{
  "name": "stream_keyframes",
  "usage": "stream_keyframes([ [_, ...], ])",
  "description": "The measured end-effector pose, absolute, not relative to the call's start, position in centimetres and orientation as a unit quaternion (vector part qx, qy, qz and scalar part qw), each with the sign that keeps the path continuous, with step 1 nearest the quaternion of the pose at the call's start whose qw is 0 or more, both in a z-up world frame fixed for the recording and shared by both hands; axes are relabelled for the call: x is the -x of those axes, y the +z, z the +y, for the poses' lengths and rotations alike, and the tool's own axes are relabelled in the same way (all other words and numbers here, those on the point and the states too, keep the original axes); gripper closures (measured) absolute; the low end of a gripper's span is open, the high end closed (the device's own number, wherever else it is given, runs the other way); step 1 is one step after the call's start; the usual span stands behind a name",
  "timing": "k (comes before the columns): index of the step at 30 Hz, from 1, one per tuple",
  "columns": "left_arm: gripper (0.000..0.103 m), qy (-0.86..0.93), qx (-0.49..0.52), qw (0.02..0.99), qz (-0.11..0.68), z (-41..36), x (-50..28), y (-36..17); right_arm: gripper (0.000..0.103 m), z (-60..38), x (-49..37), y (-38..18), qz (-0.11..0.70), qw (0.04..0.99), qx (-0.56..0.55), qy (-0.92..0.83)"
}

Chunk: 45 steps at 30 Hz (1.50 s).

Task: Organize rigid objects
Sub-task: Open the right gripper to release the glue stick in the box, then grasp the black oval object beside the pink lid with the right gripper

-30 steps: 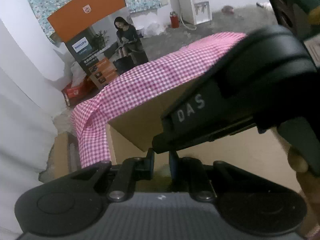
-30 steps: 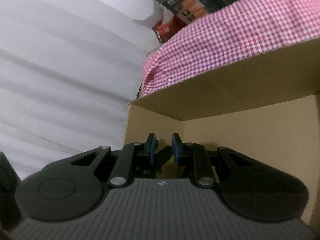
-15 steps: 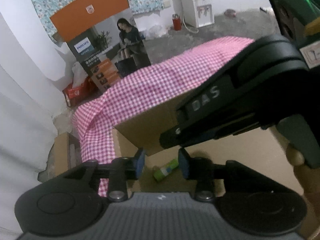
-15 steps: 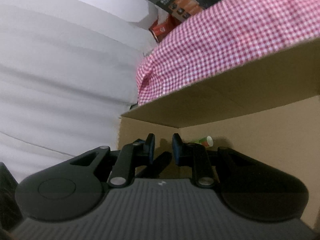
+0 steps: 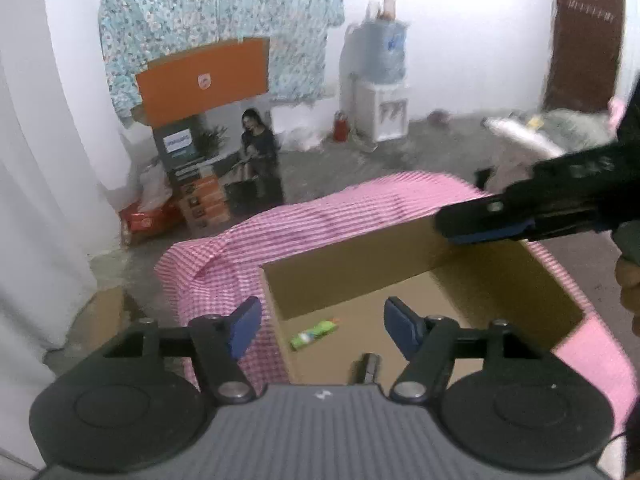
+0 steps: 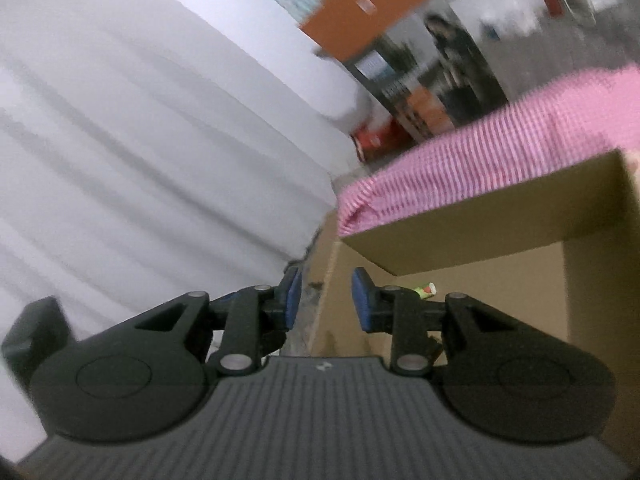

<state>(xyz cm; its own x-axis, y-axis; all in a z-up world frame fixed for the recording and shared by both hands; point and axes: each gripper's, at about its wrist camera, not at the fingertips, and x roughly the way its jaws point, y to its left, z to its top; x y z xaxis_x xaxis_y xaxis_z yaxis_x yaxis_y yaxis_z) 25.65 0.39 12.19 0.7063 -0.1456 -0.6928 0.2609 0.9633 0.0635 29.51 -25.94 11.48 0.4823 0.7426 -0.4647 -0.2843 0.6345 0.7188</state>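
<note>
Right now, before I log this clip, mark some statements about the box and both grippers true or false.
1. A green tube lies on the floor of the cardboard box. True.
2. The left gripper grips the green tube. False: its jaws are opening and nothing is between them.
3. The box sits on a pink checked cloth. True.
4. The right gripper holds a cup. False: its jaws are opening, with nothing between them.
5. The box's top is closed. False: it is open.
</note>
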Motion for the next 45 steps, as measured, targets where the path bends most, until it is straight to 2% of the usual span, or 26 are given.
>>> stream_keyframes([
  [5,0.030,-0.145,-0.054,0.926,0.344,0.4,-20.0,13.1,0.069,-31.0,-20.9,14.9,0.329,0.848,-0.262,0.321],
  [8,0.024,-0.173,-0.040,0.924,0.338,-0.4,-16.7,12.3,0.062,-34.0,-16.0,14.8,0.307,0.867,-0.246,0.305],
  [17,0.024,-0.243,-0.030,0.903,0.354,-5.9,-10.4,5.2,0.062,-39.8,-6.3,7.7,0.350,0.883,-0.231,0.210],
  [23,0.034,-0.295,-0.065,0.870,0.389,-12.2,-9.0,-1.1,0.063,-39.4,-5.1,2.5,0.400,0.887,-0.161,0.166],
  [28,0.050,-0.317,-0.115,0.853,0.399,-16.9,-8.4,-4.7,0.068,-37.7,-6.5,-0.5,0.437,0.876,-0.109,0.171],
  [29,0.052,-0.317,-0.121,0.852,0.399,-17.6,-8.5,-5.2,0.071,-37.4,-6.9,-1.0,0.443,0.874,-0.098,0.175],
  [31,0.063,-0.312,-0.134,0.853,0.396,-18.5,-8.5,-6.1,0.075,-36.6,-7.9,-2.0,0.456,0.867,-0.084,0.183],
  [33,0.069,-0.311,-0.144,0.850,0.400,-19.2,-8.7,-6.7,0.078,-36.0,-8.8,-2.6,0.467,0.860,-0.071,0.191],
  [45,0.071,-0.324,-0.148,0.848,0.392,-19.9,-8.8,-6.7,0.081,-35.5,-10.2,-4.1,0.496,0.844,-0.045,0.196],
])
